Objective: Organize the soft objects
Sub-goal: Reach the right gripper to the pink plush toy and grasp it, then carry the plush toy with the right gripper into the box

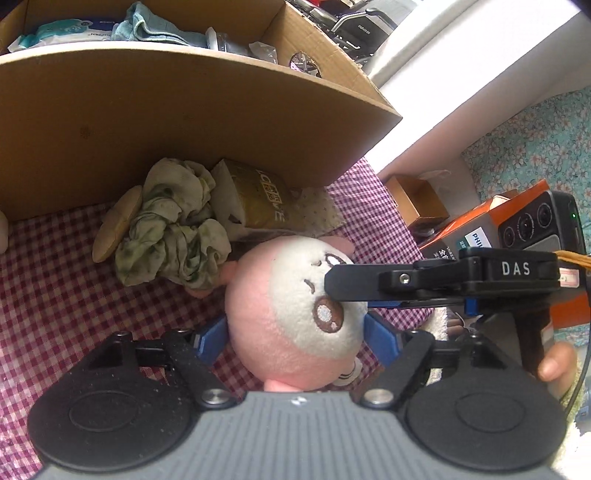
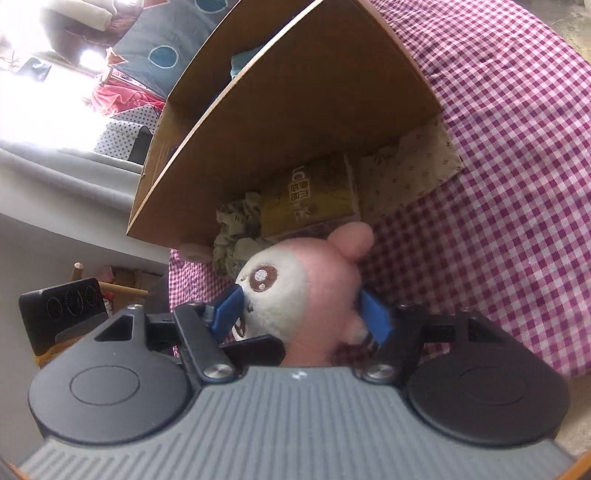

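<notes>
- The plush toy (image 1: 295, 314), pink with a white embroidered face, is sitting above the red-checked cloth (image 1: 55, 295), just in front of the cardboard box (image 1: 184, 122).
- The left gripper (image 1: 295, 332) is pinching it, its blue pads (image 1: 212, 339) pressing into both sides of the round head.
- The right gripper (image 2: 301, 314) is also clamping the toy, one blue finger (image 2: 227, 310) lying against the face beside the brown eye, the other against the pink back.
- A crumpled green-white cloth (image 1: 173, 229) and a gold tissue pack (image 1: 255, 199) are lying against the box wall, just behind the toy.
- Inside the box, a blue towel (image 1: 155, 26) is showing.
</notes>
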`<state>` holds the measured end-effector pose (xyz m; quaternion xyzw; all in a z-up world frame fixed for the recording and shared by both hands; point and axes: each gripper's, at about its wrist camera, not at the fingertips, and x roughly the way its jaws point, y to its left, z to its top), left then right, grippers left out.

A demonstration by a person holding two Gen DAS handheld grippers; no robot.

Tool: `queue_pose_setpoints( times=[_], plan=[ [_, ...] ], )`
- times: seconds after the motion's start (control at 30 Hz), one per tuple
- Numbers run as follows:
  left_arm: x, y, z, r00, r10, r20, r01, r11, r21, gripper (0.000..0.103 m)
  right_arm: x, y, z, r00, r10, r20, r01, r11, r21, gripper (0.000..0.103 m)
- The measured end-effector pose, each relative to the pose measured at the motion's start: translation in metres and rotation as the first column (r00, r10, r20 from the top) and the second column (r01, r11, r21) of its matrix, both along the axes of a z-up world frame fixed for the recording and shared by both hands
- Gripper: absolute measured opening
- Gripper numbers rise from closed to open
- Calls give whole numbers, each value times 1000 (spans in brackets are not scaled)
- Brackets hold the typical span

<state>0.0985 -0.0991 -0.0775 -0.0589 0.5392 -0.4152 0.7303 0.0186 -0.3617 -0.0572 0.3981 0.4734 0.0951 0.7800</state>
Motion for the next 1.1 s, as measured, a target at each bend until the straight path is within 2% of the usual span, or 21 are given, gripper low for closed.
queue_pose_setpoints(
  times=[0.07, 0.13, 0.2, 0.33, 0.5, 0.63, 0.7, 0.8, 0.87, 0.97, 1.1],
  plan=[
    [-5, -5, 3, 1000, -18, 26, 18, 1000, 12, 79, -4, -2, -1, 1000, -7, -1, 7, 1000, 7, 67],
    [-9, -10, 5, 999, -39, -1, 39, 999, -1, 79, -15, -3, 5, 1000, -18, -1, 18, 1000, -5, 66],
    [-16, -15, 12, 997, -71, 8, 71, 997, -21, 79, -26, -4, 14, 999, -35, 15, 35, 999, -18, 66],
    [-28, -21, 36, 988, -126, 83, 131, 990, -48, 79, -48, -6, 39, 995, -67, 68, 70, 997, -38, 66],
    [-28, -15, 76, 971, -107, 214, 123, 990, -65, 79, -39, -5, 80, 981, -49, 189, 58, 997, -43, 66],
    [-7, 3, 119, 946, -23, 324, 49, 996, -70, 79, 6, 3, 118, 959, 30, 282, -15, 998, -54, 67],
    [9, 6, 137, 925, 19, 379, 2, 999, -54, 79, 38, 11, 134, 948, 80, 309, -63, 996, -62, 67],
    [39, 6, 156, 895, 67, 441, -73, 997, -3, 80, 94, 21, 148, 936, 152, 317, -134, 988, -76, 67],
    [64, 4, 160, 884, 88, 460, -116, 993, 33, 80, 136, 24, 147, 942, 175, 286, -165, 984, -59, 68],
    [111, -3, 152, 900, 106, 423, -161, 982, 96, 80, 195, 30, 132, 957, 197, 214, -195, 980, -31, 70],
    [180, -17, 121, 942, 100, 320, -176, 960, 216, 81, 261, 28, 88, 973, 215, 86, -217, 976, 15, 70]
  ],
)
